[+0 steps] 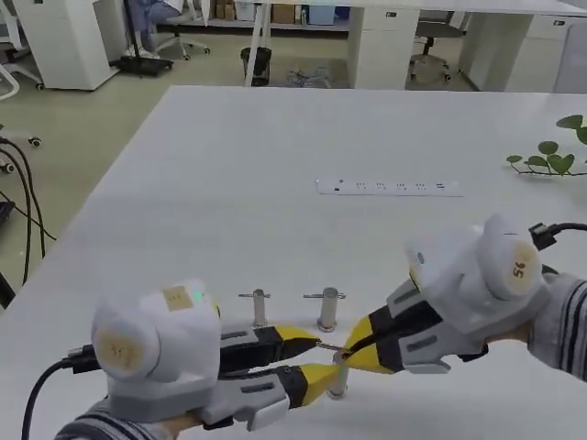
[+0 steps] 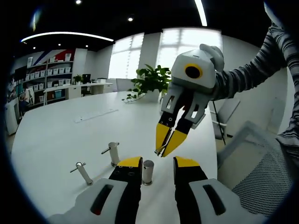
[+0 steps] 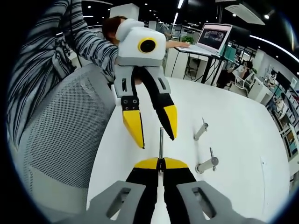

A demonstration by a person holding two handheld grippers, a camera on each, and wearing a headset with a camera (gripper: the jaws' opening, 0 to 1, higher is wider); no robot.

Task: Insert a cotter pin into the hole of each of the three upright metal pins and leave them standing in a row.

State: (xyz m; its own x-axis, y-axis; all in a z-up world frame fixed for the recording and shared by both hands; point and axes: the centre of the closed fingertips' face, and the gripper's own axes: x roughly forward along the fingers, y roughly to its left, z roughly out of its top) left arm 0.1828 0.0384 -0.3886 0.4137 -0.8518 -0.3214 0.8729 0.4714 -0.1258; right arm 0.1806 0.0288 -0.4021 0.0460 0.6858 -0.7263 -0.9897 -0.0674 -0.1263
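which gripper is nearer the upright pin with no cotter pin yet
Left. The left gripper has its open jaws either side of the bare pin; the right gripper hovers just above it, shut on a cotter pin.

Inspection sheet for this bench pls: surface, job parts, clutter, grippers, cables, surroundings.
Surface: white table.
Job's things: far-left pin and far-right pin already cottered; near pin bare.
Clutter: power strip, plant.
Grippers: left gripper open, fingers flanking near pin; right gripper shut on third cotter pin.
Cables: black lead off left gripper; floor cables.
Surroundings: desks, chairs.
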